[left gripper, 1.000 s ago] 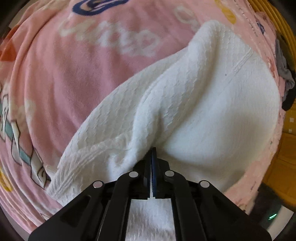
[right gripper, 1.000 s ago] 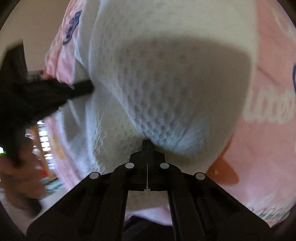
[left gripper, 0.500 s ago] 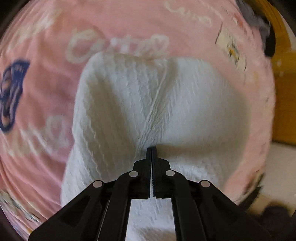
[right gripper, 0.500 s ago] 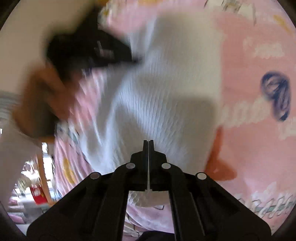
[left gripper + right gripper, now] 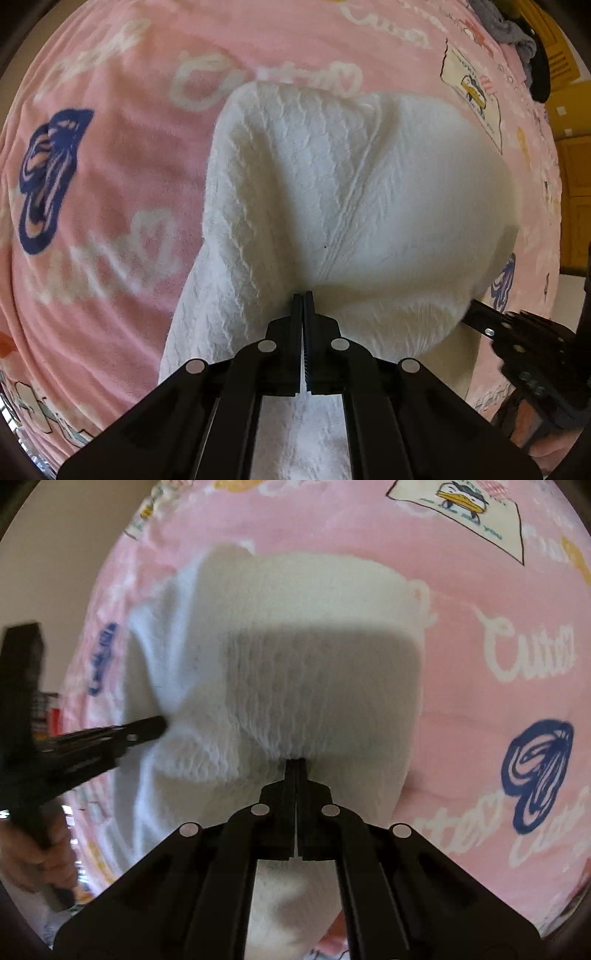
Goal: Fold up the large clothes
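- Left wrist view: left gripper clenches a pinch of the white knit garment, which hangs ahead of its tips over the pink blanket, so the cloth lifts clear for folding.
- Right wrist view: right gripper is clamped on the garment's near edge, probably a second corner, though blur hides it.

Pink printed blanket lay bare from 7 to 12 o'clock of the white knit garment. Right gripper blocked 4 o'clock; grey cloth at 1 o'clock.
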The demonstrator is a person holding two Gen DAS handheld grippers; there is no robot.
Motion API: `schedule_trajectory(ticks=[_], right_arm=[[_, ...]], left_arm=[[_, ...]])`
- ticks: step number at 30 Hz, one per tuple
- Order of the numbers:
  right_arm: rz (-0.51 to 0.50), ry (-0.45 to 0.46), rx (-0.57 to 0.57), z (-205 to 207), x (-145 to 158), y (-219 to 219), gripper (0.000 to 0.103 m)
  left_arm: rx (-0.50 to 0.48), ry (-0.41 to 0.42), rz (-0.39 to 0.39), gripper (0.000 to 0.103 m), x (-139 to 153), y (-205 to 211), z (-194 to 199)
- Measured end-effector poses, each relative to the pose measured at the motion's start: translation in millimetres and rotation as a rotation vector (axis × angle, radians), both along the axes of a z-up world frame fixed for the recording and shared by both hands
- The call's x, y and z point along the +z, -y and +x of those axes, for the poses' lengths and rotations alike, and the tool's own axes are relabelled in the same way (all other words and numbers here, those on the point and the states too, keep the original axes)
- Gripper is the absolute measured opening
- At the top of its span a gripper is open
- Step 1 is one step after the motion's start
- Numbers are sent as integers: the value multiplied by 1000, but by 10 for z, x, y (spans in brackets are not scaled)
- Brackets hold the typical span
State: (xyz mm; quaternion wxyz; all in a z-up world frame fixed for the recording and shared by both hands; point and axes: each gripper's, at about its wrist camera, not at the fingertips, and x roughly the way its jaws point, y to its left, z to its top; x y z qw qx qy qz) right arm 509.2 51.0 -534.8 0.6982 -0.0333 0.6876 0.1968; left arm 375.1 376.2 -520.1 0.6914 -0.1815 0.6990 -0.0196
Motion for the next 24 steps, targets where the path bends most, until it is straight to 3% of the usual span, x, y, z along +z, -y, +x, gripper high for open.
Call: schedule_trajectory(ticks=[6, 13, 19, 22, 24], right_arm=[[-111, -58, -21, 280, -392, -227, 0], [-95, -18, 29, 240, -351, -176, 0], [20, 126, 26, -334, 261, 207, 0], [89, 76, 16, -747, 375, 294, 0], [74, 44, 75, -1060, 328, 211, 0]], left_arm=[[-17, -1, 29, 3, -107, 26, 49], [-29, 3, 45, 3, -222, 154, 238], [-45, 6, 57, 3, -189, 174, 233], [-47, 5, 62, 3, -172, 161, 208], [-56, 5, 73, 3, -131, 119, 135]])
